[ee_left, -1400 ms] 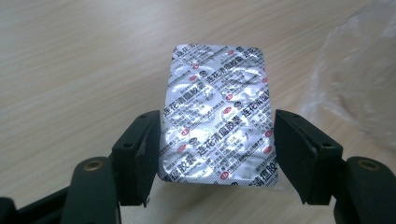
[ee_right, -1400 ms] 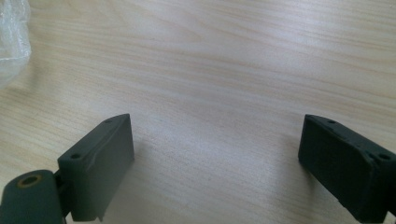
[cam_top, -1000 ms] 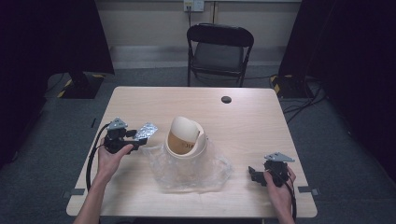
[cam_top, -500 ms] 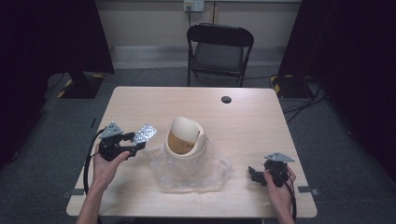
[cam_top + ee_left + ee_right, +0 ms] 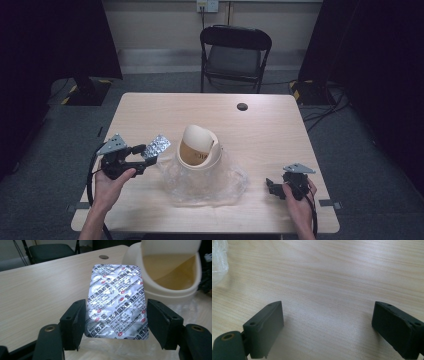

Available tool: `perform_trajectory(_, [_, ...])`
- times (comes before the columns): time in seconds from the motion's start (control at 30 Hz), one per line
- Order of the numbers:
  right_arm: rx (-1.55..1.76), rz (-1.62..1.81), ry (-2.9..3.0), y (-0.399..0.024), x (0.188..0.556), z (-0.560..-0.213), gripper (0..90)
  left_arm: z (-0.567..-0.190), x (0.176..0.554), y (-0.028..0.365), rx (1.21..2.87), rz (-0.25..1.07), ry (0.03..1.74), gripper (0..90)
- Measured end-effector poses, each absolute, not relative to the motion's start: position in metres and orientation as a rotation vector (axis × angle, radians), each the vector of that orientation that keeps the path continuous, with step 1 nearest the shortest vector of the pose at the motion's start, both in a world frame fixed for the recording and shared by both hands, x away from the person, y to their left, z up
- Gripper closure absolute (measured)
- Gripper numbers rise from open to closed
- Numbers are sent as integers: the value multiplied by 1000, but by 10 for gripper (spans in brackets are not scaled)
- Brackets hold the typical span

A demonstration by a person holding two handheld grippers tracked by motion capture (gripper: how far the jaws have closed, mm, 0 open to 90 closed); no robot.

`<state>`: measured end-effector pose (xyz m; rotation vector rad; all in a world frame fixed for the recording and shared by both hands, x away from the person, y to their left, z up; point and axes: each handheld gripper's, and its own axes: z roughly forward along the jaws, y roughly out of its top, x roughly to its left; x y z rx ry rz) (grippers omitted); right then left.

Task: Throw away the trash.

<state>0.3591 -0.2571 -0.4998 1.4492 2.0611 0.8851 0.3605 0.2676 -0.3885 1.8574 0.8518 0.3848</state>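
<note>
Wooden table (image 5: 150, 115) (dark room)

- From above I see my left gripper (image 5: 145, 156) held over the left part of the pale wooden table (image 5: 150, 112), its jaws closed on a silver foil blister pack (image 5: 156, 146) that tilts toward the centre.
- Just right of that pack stands a small cream plastic bin with a swing lid (image 5: 198, 146), the lid tipped up.
- The bin sits on a crumpled clear plastic bag (image 5: 210, 182) spread across the table's near middle.
- My right gripper (image 5: 272, 186) rests low near the right front corner, well apart from the bag; I can't tell its jaw gap from here.
- A small black round disc (image 5: 242, 106) lies near the far edge.
- A black folding chair (image 5: 235, 55) stands beyond the table.
</note>
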Motion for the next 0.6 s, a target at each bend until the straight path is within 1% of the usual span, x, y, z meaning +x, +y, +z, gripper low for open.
perform_trajectory(0.2, [1449, 885, 2061, -257, 359, -500, 94, -379, 352, 259, 1875, 371, 817, 341])
perform_trajectory(0.3, [1449, 885, 2061, -257, 359, -500, 94, -374, 348, 247, 1920, 364, 768, 341])
perform_trajectory(0.6, [1449, 885, 2061, -257, 359, -500, 94, -369, 341, 224, 1978, 327, 698, 341])
